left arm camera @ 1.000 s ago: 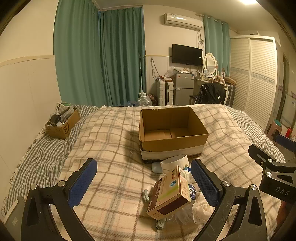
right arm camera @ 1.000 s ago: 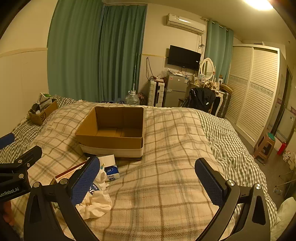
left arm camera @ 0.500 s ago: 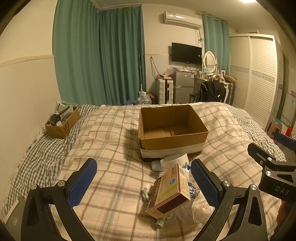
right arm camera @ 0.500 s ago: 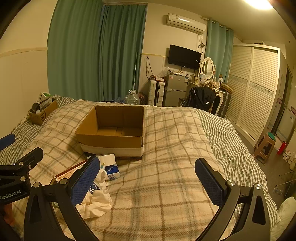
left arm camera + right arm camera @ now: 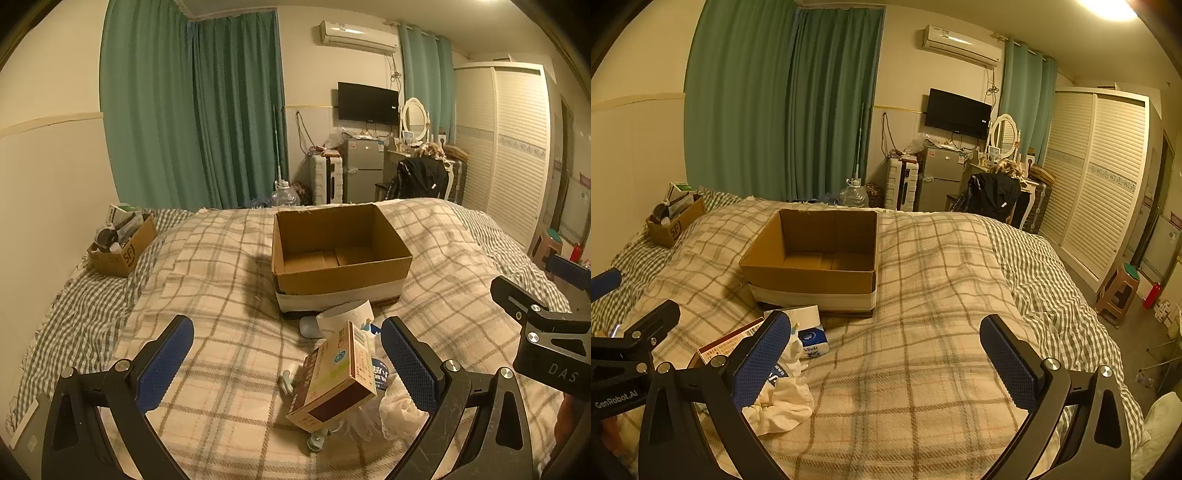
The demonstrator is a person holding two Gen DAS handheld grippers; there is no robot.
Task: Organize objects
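An open, empty cardboard box (image 5: 336, 254) sits mid-bed on the plaid blanket; it also shows in the right wrist view (image 5: 816, 262). In front of it lies a small pile: a brown-and-green medicine carton (image 5: 332, 380), a white cup (image 5: 345, 317), a tissue pack (image 5: 812, 341), white cloth (image 5: 783, 402) and a grey item (image 5: 308, 326). My left gripper (image 5: 286, 354) is open, hovering over the pile's left side. My right gripper (image 5: 886, 352) is open above bare blanket, right of the pile.
A small cardboard box of sundries (image 5: 120, 243) stands at the bed's far left by the wall. Green curtains, a fridge, a dresser with chair and a wardrobe (image 5: 1097, 177) lie beyond the bed. A stool (image 5: 1119, 291) stands on the floor to the right.
The left view has risen or tilted slightly, so the box and pile sit a little lower and nearer. Both grippers stay open; nothing on the bed has moved.
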